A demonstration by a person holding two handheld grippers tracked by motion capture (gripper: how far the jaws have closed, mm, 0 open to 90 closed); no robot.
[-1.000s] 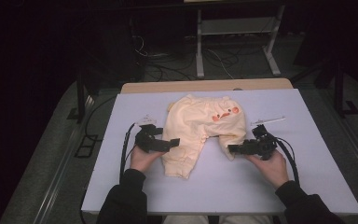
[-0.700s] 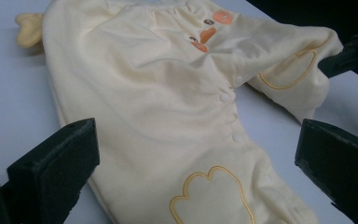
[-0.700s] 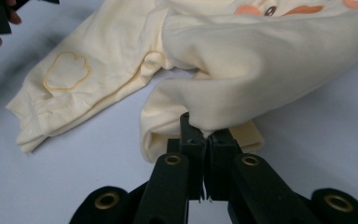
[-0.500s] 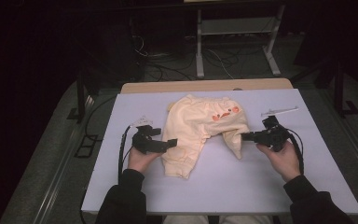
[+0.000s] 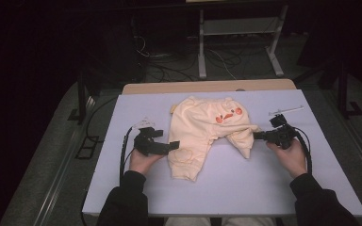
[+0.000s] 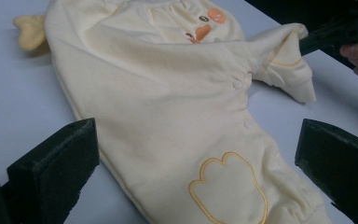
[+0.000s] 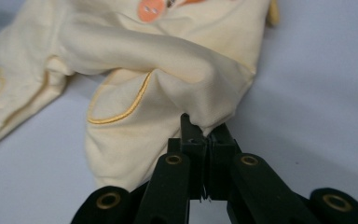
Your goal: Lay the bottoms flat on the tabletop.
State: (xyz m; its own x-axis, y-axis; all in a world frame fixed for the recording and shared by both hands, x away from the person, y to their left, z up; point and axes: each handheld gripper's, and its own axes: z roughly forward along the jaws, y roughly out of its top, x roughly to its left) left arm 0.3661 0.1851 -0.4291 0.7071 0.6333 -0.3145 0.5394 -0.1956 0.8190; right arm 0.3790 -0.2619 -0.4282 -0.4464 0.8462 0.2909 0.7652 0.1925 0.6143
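Observation:
Cream baby trousers [image 5: 202, 129] with an orange duck face lie flat on the pale table [image 5: 264, 188]. My right gripper [image 5: 256, 136] is shut on the cuff end of the trousers' right leg [image 5: 241, 141], and the cloth is stretched out to the right. In the right gripper view the jaws [image 7: 205, 133] pinch a fold of that cream fabric [image 7: 168, 60]. My left gripper [image 5: 173, 145] rests on the table at the edge of the left leg [image 5: 186, 162], open. In its own view the wide jaws [image 6: 196, 158] straddle the leg with the paw outline [image 6: 228, 186], without pressing it.
A thin white stick [image 5: 285, 111] lies at the table's back right. A wooden strip [image 5: 207, 87] runs along the far edge. A metal stand [image 5: 235, 47] and cables sit on the dark floor behind. Bare table lies in front of the trousers.
My right gripper closed on the right trouser leg and drew it out to the right and slightly away from me. The left gripper stayed where it was.

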